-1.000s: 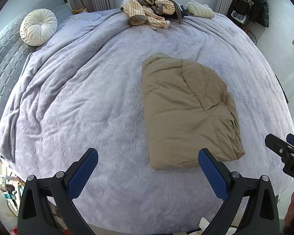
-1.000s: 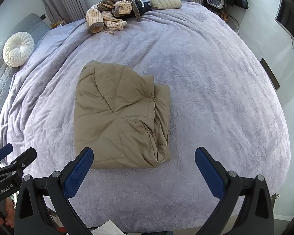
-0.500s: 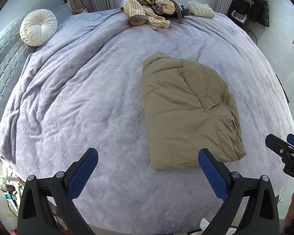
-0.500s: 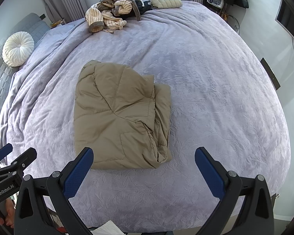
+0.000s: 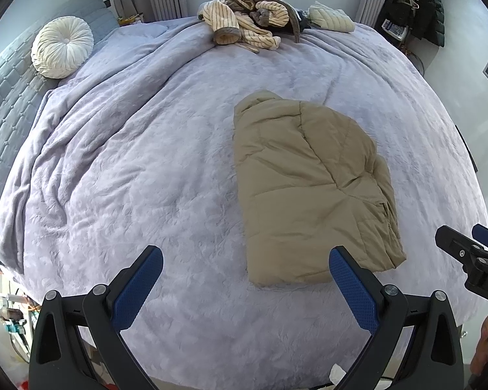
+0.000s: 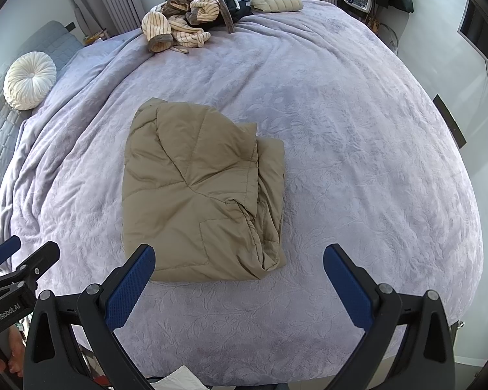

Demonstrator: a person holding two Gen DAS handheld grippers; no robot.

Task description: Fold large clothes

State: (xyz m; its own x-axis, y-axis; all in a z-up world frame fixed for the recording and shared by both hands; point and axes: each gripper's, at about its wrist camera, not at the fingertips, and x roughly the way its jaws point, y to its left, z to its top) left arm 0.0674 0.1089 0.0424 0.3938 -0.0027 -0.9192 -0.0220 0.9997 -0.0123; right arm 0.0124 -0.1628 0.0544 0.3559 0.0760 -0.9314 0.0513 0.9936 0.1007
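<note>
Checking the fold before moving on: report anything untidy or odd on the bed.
The tan puffer jacket is folded, but its right edge bunches in loose uneven layers. A striped garment pile lies crumpled at the far edge. Both grippers hang open, touching nothing.

Right gripper (image 5: 471, 253) cut off by frame edge

Left gripper (image 5: 245, 269) is showing black angular arms, silver round screws and blue textured pads (image 5: 353, 287) on its jaws. Right gripper (image 6: 239, 268) is presenting the same build. White "GenRobot.AI" lettering is appearing on the left body in the right wrist view. Bare skin is showing at frame edges.
</note>
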